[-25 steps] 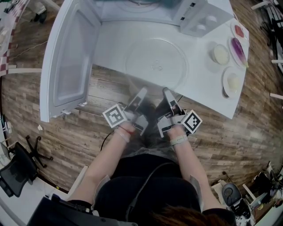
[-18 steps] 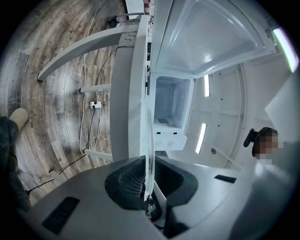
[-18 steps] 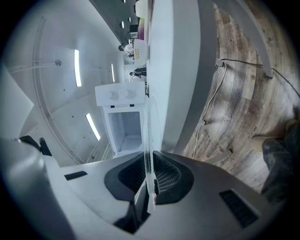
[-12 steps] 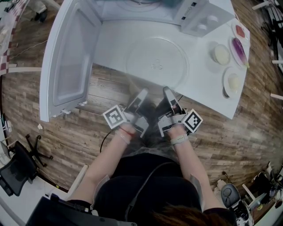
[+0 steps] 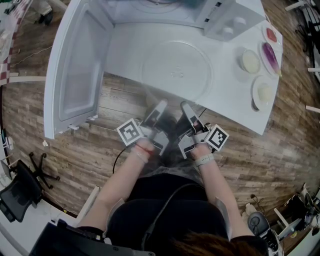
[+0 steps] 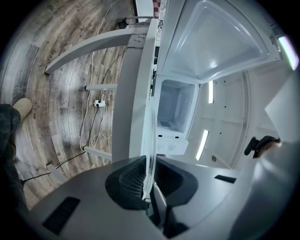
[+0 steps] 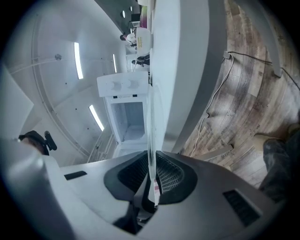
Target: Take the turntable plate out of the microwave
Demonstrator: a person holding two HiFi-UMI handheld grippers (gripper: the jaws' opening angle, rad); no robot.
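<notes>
Glass turntable plate point(image 5: 176, 70) is already outside the microwave point(image 5: 155, 7). It lies flat over the white table point(image 5: 125, 55) in front of the open cavity, with the door point(image 5: 75, 70) swung wide at left. The near rim overhangs the table's front edge, toward the person.

Left tool point(image 5: 159, 107) and right tool point(image 5: 187, 107) sit side by side on that near rim, both pointing level and away from the body. The plate extends straight ahead of them, with the microwave beyond it. Neither hand is nearer; it's a shared two-point hold on one edge.

- **Left gripper view:** jaws narrow, pads clamped on the rim, plate seen edge-on running forward.
- **Right gripper view:** same, rim pinched between the pads. These jaws have just eased open a touch, but the glass is between them and looks gripped.

Can't tell if the plate's underside touches the table or floats just above it.

Judgement: removal is basically done, and what's left is to settle the plate fully onto the table and let go. Both holds are on the near side, so the far side can dip. Small dishes point(image 5: 249, 61) stand at right, apart from the plate.
</notes>
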